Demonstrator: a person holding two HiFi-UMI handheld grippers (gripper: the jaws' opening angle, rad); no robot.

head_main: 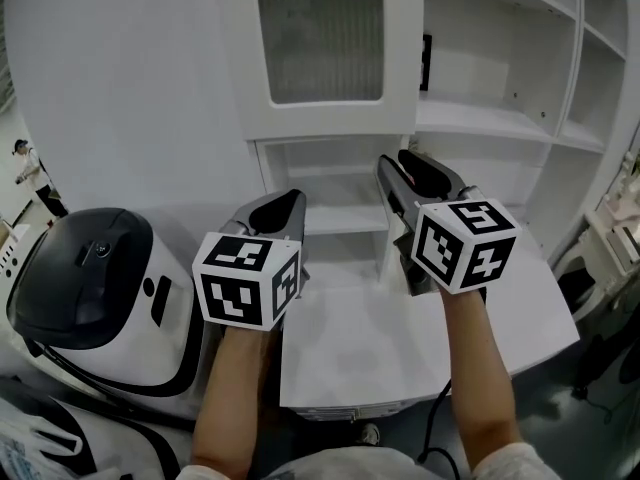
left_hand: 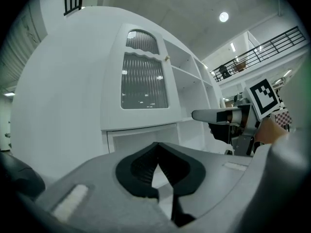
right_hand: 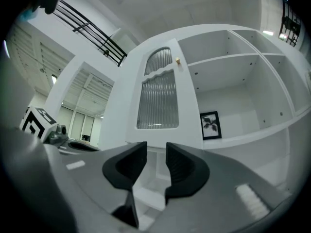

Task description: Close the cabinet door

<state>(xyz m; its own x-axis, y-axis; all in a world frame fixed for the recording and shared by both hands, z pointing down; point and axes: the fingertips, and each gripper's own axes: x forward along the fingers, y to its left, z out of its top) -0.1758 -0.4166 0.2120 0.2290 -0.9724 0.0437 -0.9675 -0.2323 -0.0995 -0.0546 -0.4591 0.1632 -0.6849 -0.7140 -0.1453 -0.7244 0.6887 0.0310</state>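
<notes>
White cabinet door (head_main: 320,38) w/ ribbed glass pane stands swung out from the shelf unit (head_main: 500,118), just ahead of both grippers (neither touches it). Left gripper (head_main: 293,203) clenched, empty; right gripper (head_main: 398,168) jaws apart, nothing btwn.

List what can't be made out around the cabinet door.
- Door: top cut off by the head view's upper edge.
- Knob: tiny in both gripper views, shape unclear.
- Behind the glass: ribbing blurs it in every view.
- Framed picture: too small in the right gripper view, half hidden by the door in the head view.
</notes>
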